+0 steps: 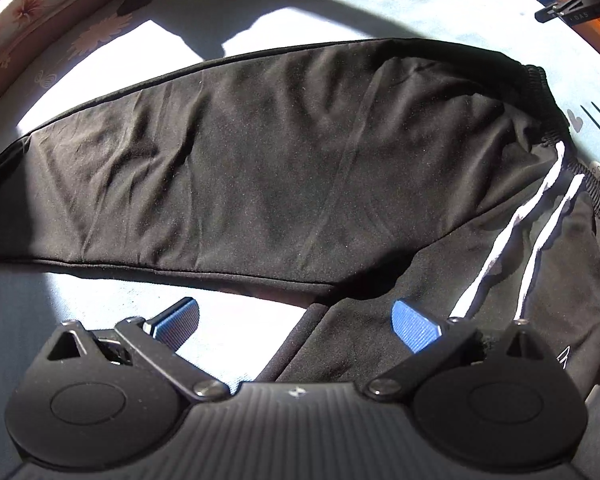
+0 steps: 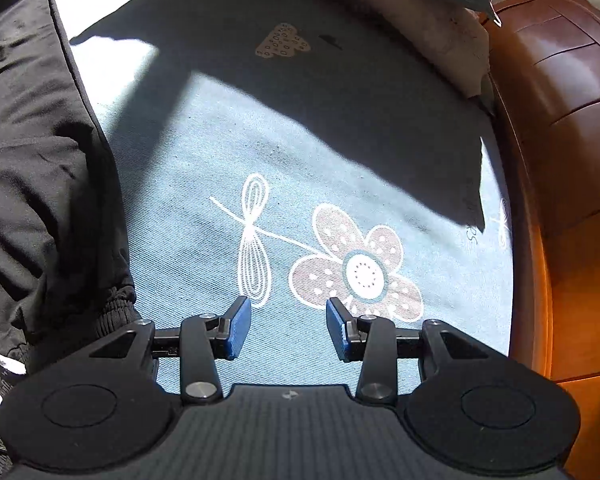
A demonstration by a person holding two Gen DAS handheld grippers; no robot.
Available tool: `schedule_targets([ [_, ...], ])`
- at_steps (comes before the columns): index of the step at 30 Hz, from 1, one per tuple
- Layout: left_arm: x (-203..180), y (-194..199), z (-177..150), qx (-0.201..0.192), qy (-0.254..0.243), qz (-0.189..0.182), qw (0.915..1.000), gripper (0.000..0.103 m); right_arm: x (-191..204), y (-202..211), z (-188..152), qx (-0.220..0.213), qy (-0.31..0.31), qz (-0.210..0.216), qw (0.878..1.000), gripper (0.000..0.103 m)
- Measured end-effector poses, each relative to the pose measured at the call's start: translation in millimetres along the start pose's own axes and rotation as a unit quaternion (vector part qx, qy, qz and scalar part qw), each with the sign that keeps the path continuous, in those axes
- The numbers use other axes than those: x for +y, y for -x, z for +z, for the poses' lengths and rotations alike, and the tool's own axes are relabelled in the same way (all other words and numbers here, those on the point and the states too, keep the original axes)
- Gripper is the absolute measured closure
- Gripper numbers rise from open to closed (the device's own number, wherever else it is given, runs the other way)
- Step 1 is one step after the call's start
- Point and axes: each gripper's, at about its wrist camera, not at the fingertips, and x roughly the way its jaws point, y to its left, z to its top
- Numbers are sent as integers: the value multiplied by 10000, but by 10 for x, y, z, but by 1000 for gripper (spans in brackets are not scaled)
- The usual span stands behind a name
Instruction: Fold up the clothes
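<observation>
Tongs on the left (image 1: 296, 320) are held wide open, empty, over the near edge of the black trousers (image 1: 260, 168), which are spread across the bed sheet (image 1: 400, 12). Right tongs (image 2: 288, 328) are spread apart, empty, above a printed flower (image 2: 360, 264), trousers alongside.

- Hard sunlight falls in patches on the blue printed bedsheet (image 2: 204, 248), bleaching it almost white in the left wrist view.
- Sharp-edged dark shadows cross the sheet in both views, one wide band lying above the flower print (image 2: 360, 268).
- The black trousers (image 1: 260, 168) show fine grain and soft creases under direct sun; their folds go near black.
- The wooden bed frame (image 2: 560, 160) carries a warm orange glare along its edge.
- Fisheye distortion bends straight edges strongly toward the borders, where the corners darken and detail softens.
- Both pictures are otherwise sharp, without motion blur.
</observation>
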Motion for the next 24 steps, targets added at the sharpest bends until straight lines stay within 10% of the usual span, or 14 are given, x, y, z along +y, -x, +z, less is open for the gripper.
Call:
schedule_targets([
  [14, 207, 80, 50, -269, 644, 58, 9975, 1, 639, -207, 86, -240, -329, 1251, 9913, 56],
  [24, 1955, -261, 477, -1089, 1771, 466, 9770, 1, 612, -182, 208, -290, -604, 1067, 9920, 53],
])
